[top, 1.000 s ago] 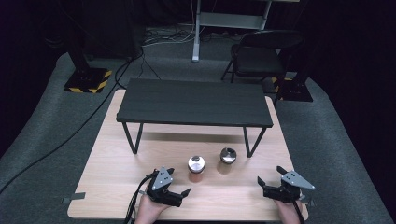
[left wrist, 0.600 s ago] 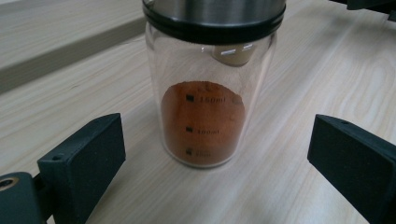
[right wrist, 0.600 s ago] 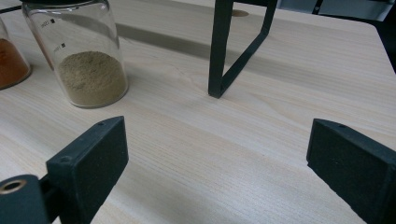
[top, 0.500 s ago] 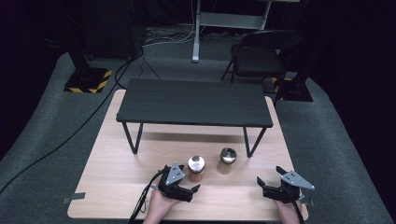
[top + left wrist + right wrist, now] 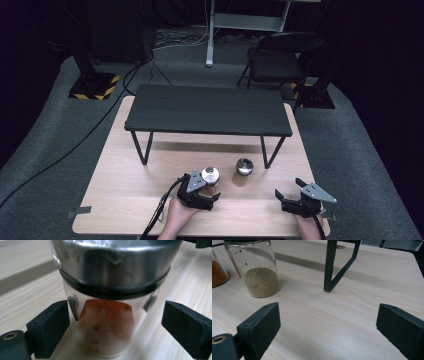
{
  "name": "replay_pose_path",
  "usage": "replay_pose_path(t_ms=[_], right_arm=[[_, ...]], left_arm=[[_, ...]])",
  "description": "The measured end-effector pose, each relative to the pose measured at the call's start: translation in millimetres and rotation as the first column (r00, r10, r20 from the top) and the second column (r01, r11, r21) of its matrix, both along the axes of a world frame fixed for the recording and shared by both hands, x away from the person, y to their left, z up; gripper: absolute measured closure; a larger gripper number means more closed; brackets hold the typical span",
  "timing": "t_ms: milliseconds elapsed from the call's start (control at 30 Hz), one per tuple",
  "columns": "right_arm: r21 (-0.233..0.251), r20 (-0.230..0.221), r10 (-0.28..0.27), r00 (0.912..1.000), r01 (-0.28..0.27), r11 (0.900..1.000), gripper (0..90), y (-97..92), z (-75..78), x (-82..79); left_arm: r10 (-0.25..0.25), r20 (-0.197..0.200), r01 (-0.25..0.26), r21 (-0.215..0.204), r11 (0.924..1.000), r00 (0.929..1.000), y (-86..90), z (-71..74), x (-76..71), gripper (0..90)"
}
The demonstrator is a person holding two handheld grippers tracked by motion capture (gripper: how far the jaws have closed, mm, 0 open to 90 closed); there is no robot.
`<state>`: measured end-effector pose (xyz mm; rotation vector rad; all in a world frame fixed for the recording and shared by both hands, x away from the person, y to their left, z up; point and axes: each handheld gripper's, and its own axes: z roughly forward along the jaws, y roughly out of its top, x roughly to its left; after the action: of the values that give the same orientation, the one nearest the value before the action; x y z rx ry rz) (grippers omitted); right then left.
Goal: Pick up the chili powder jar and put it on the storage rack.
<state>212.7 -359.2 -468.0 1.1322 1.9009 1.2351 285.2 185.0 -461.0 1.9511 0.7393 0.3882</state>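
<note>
A dim room with a grey carpet surrounded the pale wooden table (image 5: pixel 125 200), on which a low black shelf (image 5: pixel 207 110) stood on thin legs. At the left, the left gripper (image 5: pixel 205 200) had reached the jar of orange powder (image 5: pixel 107 327), which stood upright on the tabletop under its steel lid. Its jaws had just been closing with the jar between them, yet a gap remained on each side, so nothing was gripped. Just right of it stood the jar of tan powder (image 5: pixel 243 170), untouched. Farther right, the right gripper (image 5: pixel 292 197) rested near the table's front edge, jaws spread wide and empty. Judging by this, the grasp was about to happen and everything after it remained undone.
</note>
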Motion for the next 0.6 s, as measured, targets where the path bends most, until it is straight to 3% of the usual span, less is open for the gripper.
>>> replay_pose_path(t_ms=[200, 267, 467, 600], right_arm=[[-0.001, 0.0, 0.001, 1.0, -0.001, 1.0, 4.5, 0.2, 0.1, 0.1], [0.0, 0.001, 0.001, 1.0, -0.001, 1.0, 4.5, 0.1, 0.0, 0.0], [0.0, -0.001, 0.001, 1.0, -0.001, 1.0, 4.5, 0.2, 0.1, 0.2], [0.003, -0.001, 0.001, 1.0, -0.001, 1.0, 4.5, -0.3, 0.0, 0.3]], left_arm=[[-0.005, -0.003, 0.005, 0.017, 0.9998, 1.0, -7.9, 1.9, 4.6, 13.1], [0.003, -0.004, -0.003, 0.042, 0.9991, 1.0, -13.8, 4.2, 5.3, 15.3], [0.023, 0.007, -0.023, 0.04, 0.9989, 0.9997, -14.6, 3.3, 3.5, 31.6], [0.015, 0.011, -0.015, 0.041, 0.9991, 0.9998, -14.4, 3.3, 3.6, 31.9]])
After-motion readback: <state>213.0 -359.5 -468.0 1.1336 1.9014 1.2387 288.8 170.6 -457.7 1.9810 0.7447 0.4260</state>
